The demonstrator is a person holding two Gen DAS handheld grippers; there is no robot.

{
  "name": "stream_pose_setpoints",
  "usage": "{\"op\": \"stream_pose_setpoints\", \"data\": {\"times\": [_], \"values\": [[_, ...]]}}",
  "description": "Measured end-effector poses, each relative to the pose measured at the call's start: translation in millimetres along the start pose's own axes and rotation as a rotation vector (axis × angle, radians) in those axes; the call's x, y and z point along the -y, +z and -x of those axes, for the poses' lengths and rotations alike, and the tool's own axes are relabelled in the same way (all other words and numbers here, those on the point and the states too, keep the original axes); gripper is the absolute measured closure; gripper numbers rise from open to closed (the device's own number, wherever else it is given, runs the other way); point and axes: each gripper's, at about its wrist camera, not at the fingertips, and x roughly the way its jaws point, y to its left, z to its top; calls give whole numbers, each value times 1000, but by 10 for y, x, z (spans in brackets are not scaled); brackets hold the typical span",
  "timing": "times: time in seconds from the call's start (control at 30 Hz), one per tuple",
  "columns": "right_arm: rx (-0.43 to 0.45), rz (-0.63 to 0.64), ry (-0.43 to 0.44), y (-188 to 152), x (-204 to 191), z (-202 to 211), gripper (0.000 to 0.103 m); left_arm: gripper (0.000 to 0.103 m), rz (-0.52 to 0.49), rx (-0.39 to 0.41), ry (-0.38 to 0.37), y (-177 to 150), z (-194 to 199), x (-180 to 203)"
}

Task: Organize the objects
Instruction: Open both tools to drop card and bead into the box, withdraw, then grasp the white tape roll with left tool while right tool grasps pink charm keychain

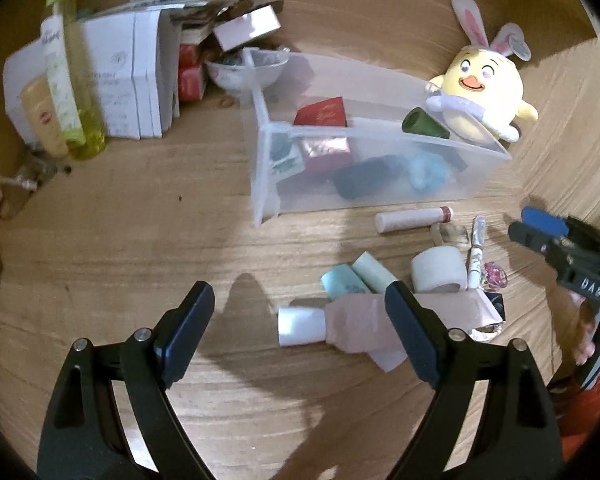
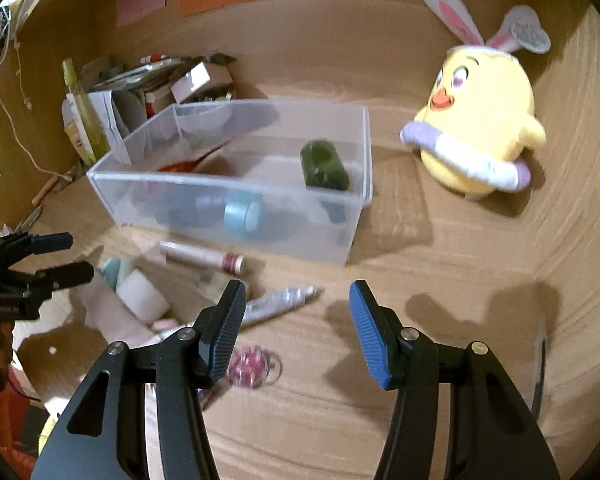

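Spreading under everything, the wooden counter (image 1: 140, 240) carries your whole work. On its far part stands the clear plastic bin (image 1: 380, 184), already holding a green cylinder (image 2: 324, 166), a light blue roll (image 2: 242, 214), a red box (image 1: 322, 112) and some dark things that I cannot name. Just right of the bin sits the yellow plush chick (image 2: 480, 128) with rabbit ears, upright and outside the bin. At far left you see a pile of white boxes (image 1: 128, 80) and a yellow-green bottle (image 1: 76, 92).

Near the bin, the loose things lie on the counter: a pink bottle with a white cap (image 1: 340, 326), a white tape roll (image 1: 438, 270), a pale tube with a dark red end (image 1: 414, 218), a pen (image 1: 476, 254) and a small pink crystal piece (image 2: 248, 366).

Your left tool (image 1: 300, 332) is spread wide, and the pink bottle lies between its fingers, but they do not press it. Your right tool (image 2: 296, 332) is released and half spread over bare counter, grasping nothing.
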Motion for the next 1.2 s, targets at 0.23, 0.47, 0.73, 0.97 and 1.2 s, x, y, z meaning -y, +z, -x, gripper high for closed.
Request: {"op": "stream_pose_setpoints", "data": {"times": [0.23,0.47,0.73,0.97,1.2], "values": [[-44,-32,21,-168,-8,-65,53,31,26,-25,-52,-78,-41,-20],[-80,-27,20,-271,-80,-129,53,51,38,-19,-113,-127,-23,1],[-83,37,-10,-323,-279,-199,61,66,57,-8,-113,-196,61,-39],[-70,30,-8,-333,-272,-190,78,70,58,8,-85,-265,165,-49],[-36,-25,-3,-291,-156,-102,78,73,69,48,-91,-229,314,-50]]}}
